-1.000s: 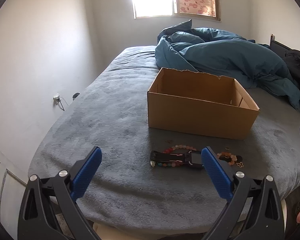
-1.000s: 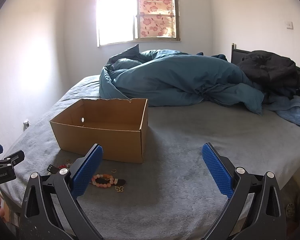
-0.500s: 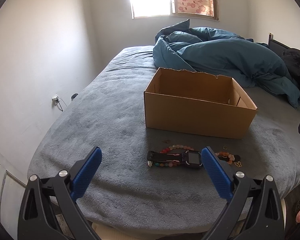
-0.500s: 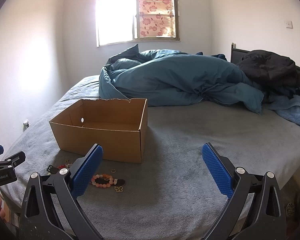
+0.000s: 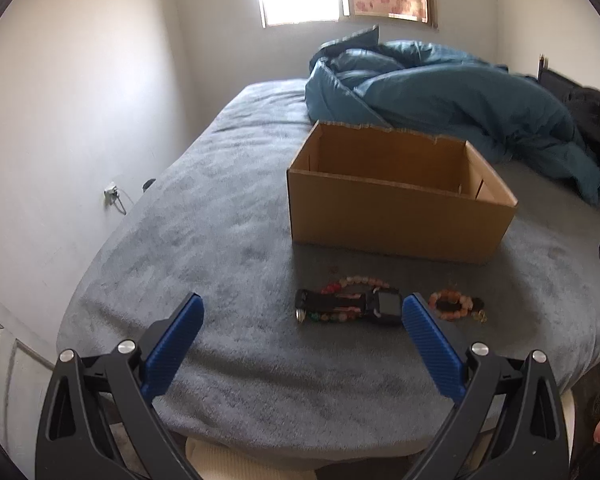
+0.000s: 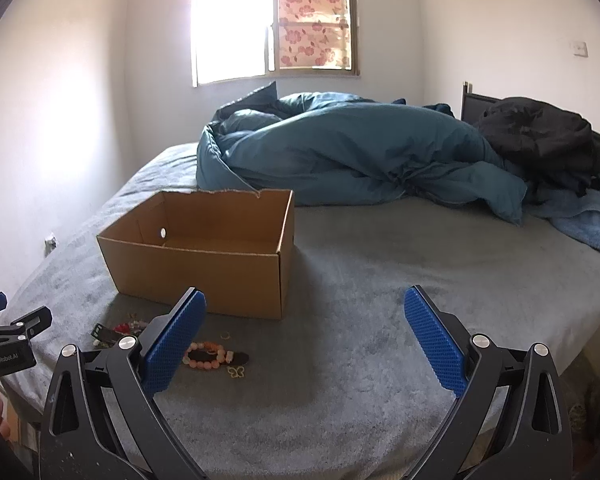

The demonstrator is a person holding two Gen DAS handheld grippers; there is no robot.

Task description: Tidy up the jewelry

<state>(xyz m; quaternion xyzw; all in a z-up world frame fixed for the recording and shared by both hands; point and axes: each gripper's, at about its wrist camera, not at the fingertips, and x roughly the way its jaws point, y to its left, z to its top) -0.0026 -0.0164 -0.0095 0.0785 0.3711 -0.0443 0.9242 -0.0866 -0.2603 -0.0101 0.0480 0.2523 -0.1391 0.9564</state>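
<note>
- Right now both tools hang over the near edge of the bed (image 5: 204, 248), nothing picked up yet. The left gripper (image 5: 302, 314) has its jaws spread wide and empty; the right gripper (image 6: 305, 306) is the same, wide apart with nothing between them.
- The jewelry lies in a loose cluster on the grey blanket just in front of the cardboard box (image 5: 396, 216): a black watch (image 5: 374, 306) lying across a string of mixed beads (image 5: 352, 282), and just beside it a pink bead bracelet (image 6: 206, 356) with a small gold butterfly charm (image 6: 236, 371) and a thin ring (image 6: 225, 335).
- The box stands open; from here I cannot see its floor.
- My worry is the tangle: the watch strap overlaps the beads, so a pinch on one may drag the other along and drop it short of the box.
- The charm and ring sit low in soft pile; broad pads could push them into the fabric or close on blanket instead.
- The cluster is near the mattress edge, so a nudge toward us could send a piece to the floor.
</note>
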